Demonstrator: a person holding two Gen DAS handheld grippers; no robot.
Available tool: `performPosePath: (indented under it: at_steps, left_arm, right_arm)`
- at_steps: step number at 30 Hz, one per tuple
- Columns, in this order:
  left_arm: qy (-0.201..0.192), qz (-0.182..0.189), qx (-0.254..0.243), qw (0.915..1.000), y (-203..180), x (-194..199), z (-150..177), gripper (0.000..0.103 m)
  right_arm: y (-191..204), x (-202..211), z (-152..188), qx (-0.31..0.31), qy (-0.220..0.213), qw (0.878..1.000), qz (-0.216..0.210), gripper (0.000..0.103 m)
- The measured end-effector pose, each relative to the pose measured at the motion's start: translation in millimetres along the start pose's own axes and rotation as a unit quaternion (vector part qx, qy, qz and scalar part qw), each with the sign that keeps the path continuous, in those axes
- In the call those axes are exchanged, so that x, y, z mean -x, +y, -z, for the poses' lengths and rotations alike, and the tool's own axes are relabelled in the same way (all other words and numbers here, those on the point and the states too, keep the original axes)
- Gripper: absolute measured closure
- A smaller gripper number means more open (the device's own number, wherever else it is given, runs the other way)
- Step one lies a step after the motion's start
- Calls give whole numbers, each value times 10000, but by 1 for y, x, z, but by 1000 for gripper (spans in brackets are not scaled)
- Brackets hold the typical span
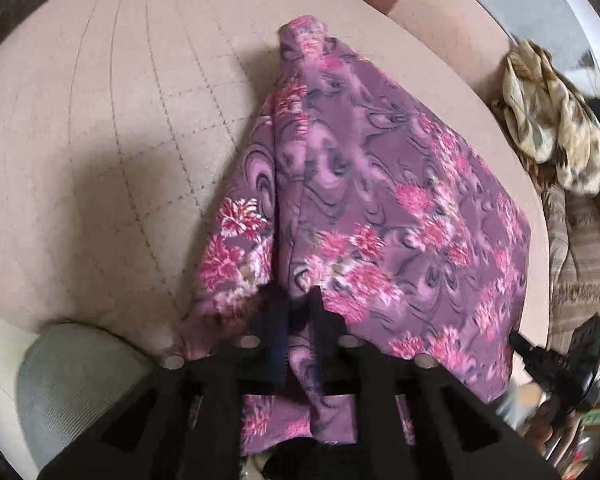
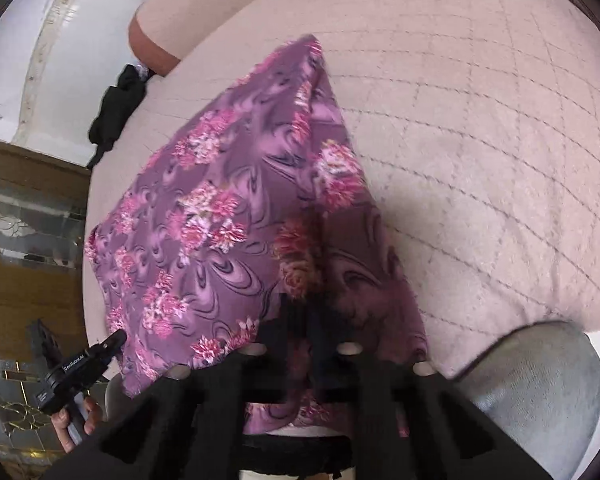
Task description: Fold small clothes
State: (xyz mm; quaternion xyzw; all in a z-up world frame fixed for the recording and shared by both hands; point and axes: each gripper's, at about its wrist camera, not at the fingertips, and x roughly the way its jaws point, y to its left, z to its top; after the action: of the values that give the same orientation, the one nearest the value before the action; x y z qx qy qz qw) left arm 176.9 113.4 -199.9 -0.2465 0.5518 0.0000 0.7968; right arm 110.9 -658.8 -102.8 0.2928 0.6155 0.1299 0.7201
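A purple garment with pink flowers [image 1: 380, 184] lies spread on the beige quilted bed [image 1: 100, 120], narrowing towards its far end. My left gripper [image 1: 296, 300] is shut on the garment's near edge, and the cloth bunches between the black fingers. In the right wrist view the same garment [image 2: 220, 200] runs away from me, and my right gripper [image 2: 305, 308] is shut on its near edge too. Each gripper shows in the other's view: the right one [image 1: 518, 340] at the cloth's right corner, the left one [image 2: 116, 338] at its left corner, held by a hand [image 2: 70, 424].
A grey fabric lump [image 1: 72, 380] sits at the bed's near edge, seen also as a grey lump [image 2: 540, 380] in the right wrist view. A beige patterned cloth pile [image 1: 552, 136] lies off the bed's right side. A black item [image 2: 118, 108] rests by the bed's far left edge.
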Motion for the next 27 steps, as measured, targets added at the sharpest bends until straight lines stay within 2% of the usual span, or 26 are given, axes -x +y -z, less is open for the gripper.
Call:
performPosePath:
  at_steps: [2, 3, 5, 6, 8, 10, 11, 12, 13, 15, 18, 19, 21, 22, 23, 24, 26, 27]
  left_arm:
    - [-331, 296, -59, 9990, -2, 32, 7, 96]
    - [-461, 343, -81, 9983, -2, 41, 10, 96]
    - [-625, 134, -204, 9977, -3, 49, 15, 96]
    - [-540, 27, -227, 9983, -2, 41, 16, 96]
    - [-79, -47, -106, 9999, 3, 14, 18, 96]
    - [42, 160, 86, 9998, 5, 6, 22, 95]
    - [1, 237, 100, 9997, 7, 8, 25, 95]
    - [-26, 229, 74, 9997, 8, 10, 26, 95]
    - [-35, 209, 87, 9997, 12, 10, 26, 95]
    - [9, 256, 194, 9995, 17, 7, 21, 95]
    - [33, 443, 337, 9984, 25, 9, 17, 95]
    - [25, 437, 310, 9986, 25, 9, 16, 95]
    - [-7, 355, 206, 9992, 24, 9, 15, 95]
    - [-33, 297, 171, 9994, 22, 10, 15, 96]
    - [-53, 313, 194, 9993, 18, 11, 15, 96]
    - [-166, 524, 335, 9979, 21, 21, 16, 96]
    - [-297, 919, 419, 9944, 23, 41, 20, 97]
    - [-347, 785, 322, 9958, 21, 47, 21, 97]
  right_arm:
    - [6, 22, 3, -18, -196, 9998, -98, 102]
    - [12, 36, 4, 128, -359, 9993, 32, 102]
    - [22, 59, 5, 502, -825, 9925, 753, 102]
    - [21, 55, 3, 469, -808, 9919, 863, 102]
    - [12, 38, -1, 226, -522, 9969, 549, 102]
    - [8, 27, 3, 40, -339, 9994, -108, 100]
    - [9, 26, 7, 38, -353, 9993, -141, 87]
    - [11, 25, 11, 107, -380, 9992, 3, 75]
    - [12, 24, 13, 159, -400, 9990, 118, 57]
    - [11, 19, 14, 137, -338, 9992, 143, 56]
    - [7, 6, 9, 40, -158, 9999, -39, 56]
    - [7, -1, 7, 50, -100, 9999, -27, 58]
    - [4, -13, 1, 5, 71, 9999, -102, 76]
    - [4, -20, -1, 22, 195, 9997, -145, 96]
    - [5, -21, -2, 7, 224, 9997, -57, 96]
    - [7, -15, -1, -28, 186, 9998, 50, 96]
    - [26, 16, 5, 412, -321, 9980, 368, 98]
    - [39, 28, 11, 724, -543, 9935, 689, 98]
